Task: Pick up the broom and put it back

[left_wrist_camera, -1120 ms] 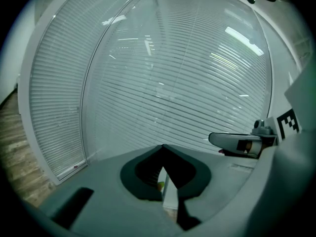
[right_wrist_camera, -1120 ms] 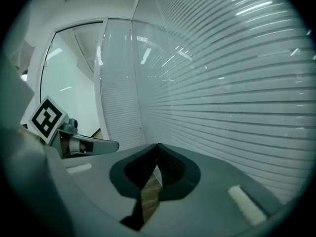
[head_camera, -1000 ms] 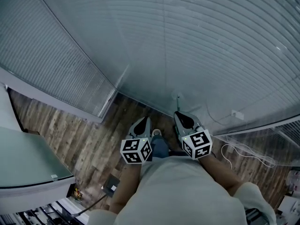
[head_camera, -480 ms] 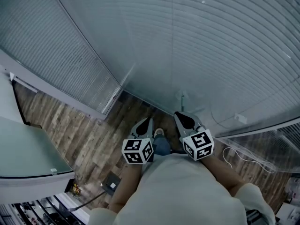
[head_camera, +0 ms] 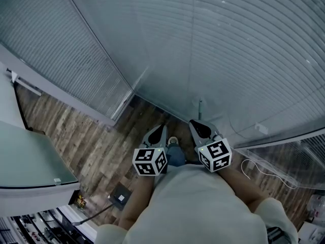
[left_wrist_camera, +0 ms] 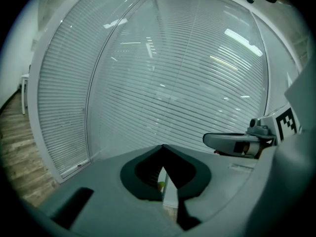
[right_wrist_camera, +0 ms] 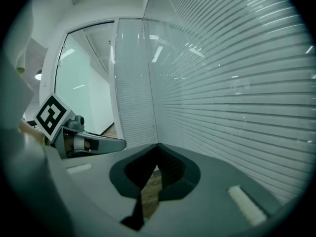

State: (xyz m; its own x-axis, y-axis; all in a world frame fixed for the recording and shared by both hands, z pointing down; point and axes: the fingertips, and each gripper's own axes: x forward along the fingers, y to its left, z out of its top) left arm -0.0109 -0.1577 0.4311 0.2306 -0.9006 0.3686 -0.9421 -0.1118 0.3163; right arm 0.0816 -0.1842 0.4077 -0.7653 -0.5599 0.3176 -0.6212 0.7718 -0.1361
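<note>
Your left hand-held gripper (head_camera: 160, 129) and right hand-held gripper (head_camera: 194, 124) stay pressed together, empty, near the blinds (head_camera: 228, 44); floor (head_camera: 76, 136) open leftward.

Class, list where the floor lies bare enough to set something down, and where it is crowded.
Bare: the wood floor between the blind-covered glass wall and the white table. Crowded: the corner strip ahead of the left gripper and right gripper, where the person's foot stands; the floor box; the white cord at right.
</note>
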